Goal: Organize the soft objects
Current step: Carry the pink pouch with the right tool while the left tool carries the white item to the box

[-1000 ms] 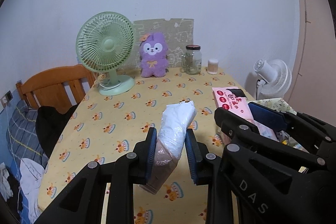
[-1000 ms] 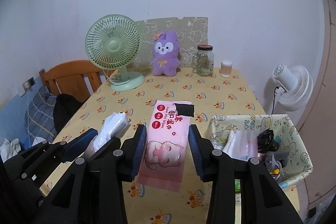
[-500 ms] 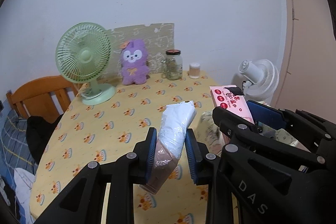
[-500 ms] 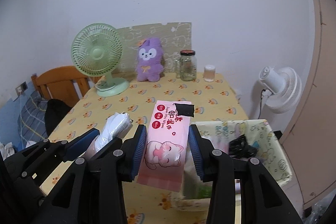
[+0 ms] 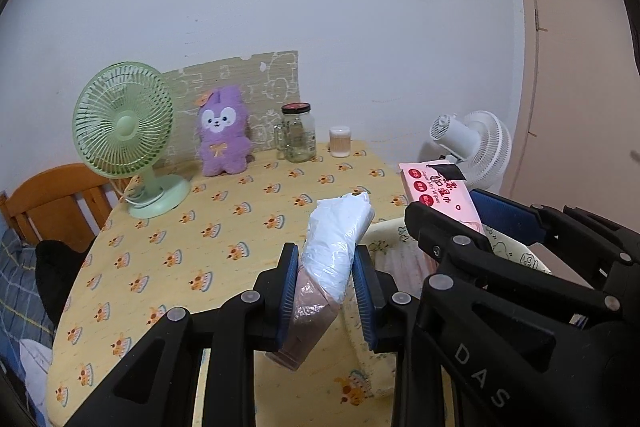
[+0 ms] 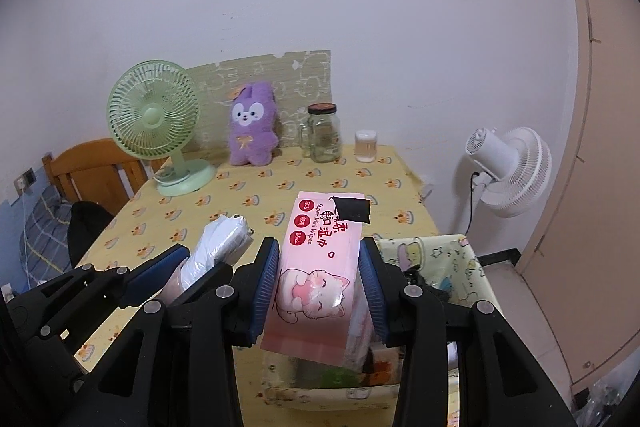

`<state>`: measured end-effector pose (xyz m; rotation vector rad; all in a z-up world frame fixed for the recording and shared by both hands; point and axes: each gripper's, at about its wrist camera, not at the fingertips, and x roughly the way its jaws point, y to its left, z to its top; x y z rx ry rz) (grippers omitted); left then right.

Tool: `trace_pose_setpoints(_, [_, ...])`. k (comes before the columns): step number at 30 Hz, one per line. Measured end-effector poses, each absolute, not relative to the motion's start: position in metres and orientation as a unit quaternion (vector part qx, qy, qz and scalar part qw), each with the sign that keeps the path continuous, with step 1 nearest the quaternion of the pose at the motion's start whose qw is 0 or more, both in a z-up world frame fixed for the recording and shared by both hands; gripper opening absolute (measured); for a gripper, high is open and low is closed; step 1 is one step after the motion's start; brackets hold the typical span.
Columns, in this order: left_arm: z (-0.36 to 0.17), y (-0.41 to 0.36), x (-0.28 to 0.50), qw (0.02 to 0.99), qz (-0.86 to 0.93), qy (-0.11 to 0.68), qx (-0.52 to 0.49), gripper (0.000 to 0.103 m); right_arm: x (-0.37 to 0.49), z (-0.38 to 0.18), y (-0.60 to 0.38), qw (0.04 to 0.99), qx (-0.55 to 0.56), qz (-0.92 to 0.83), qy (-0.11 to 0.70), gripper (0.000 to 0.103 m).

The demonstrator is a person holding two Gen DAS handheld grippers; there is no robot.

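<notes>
So both tongs are loaded right now. My left gripper point(image 5: 326, 291) has its pads squeezed in on a soft plastic-wrapped pack point(image 5: 334, 255), white up top and pinkish at the bottom. The right gripper point(image 6: 320, 287) is closed on a pink wet wipes pack point(image 6: 316, 275), gripped across its width, jaws only partly apart because the pack fills the gap. Both packs hang in the air over the near edge of the fabric basket point(image 6: 476, 267), which sits at the table's point(image 5: 224, 227) right side; the white pack is just left of the basket, the wipes over its front rim.

What worries me: both are squishy and slippery. The white pack is held low down, so its top flops forward, and the film could slide out of the pads if I tilt more. The wipes pack sticks out well past the pads at both ends, so it could pivot and catch the basket rim instead of going in. The two grippers are also right beside each other, so they could bump when I let go.

Hard to see: the basket's inside is mostly hidden behind the wipes and my own tongs, so I can't tell how much room is left. Something dark sits in there, can't make it out.
</notes>
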<state>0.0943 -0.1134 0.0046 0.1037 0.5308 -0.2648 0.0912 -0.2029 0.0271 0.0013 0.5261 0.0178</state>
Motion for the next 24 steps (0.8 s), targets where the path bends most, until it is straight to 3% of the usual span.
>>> trace_pose_setpoints(24, [-0.022, -0.182, 0.122, 0.933, -0.191, 0.297, 0.071, 0.027, 0.108, 0.0, -0.27, 0.957, 0.024, -0.041, 0.286, 0.044])
